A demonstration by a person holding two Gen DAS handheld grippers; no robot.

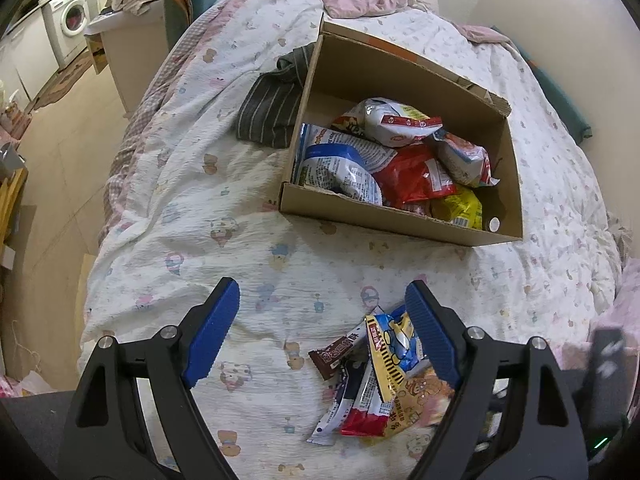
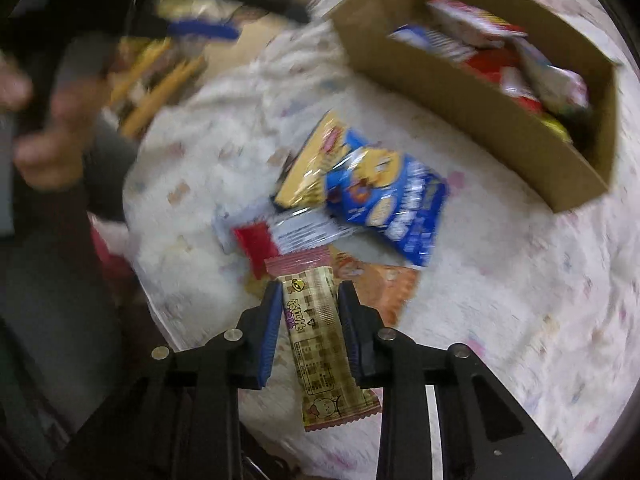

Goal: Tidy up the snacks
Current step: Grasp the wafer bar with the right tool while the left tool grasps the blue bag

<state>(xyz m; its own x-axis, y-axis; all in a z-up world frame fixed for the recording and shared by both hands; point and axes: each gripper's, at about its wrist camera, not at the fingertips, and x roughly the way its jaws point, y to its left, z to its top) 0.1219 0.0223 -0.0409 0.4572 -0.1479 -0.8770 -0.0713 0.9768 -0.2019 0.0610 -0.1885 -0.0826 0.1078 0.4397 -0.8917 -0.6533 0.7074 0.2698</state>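
Nearest the right wrist camera is a tan wafer bar [image 2: 316, 344], sitting lengthwise between the pads of the right gripper [image 2: 308, 332], which looks pinched on its sides. That's a skinny, slick wrapper held by its edges, so it'd probably twist or slide out on the swing over to the box [image 2: 472, 96], especially with the view this blurry. It could also clip the box's near wall and drop short.

The left gripper [image 1: 324, 328] is spread wide and holding nothing, though its right pad sits right at the blue pack [image 1: 396, 336] on top of the loose pile, which lies on the quilt [image 1: 200, 200] on the near side of the box. The box itself already has several bags in it.
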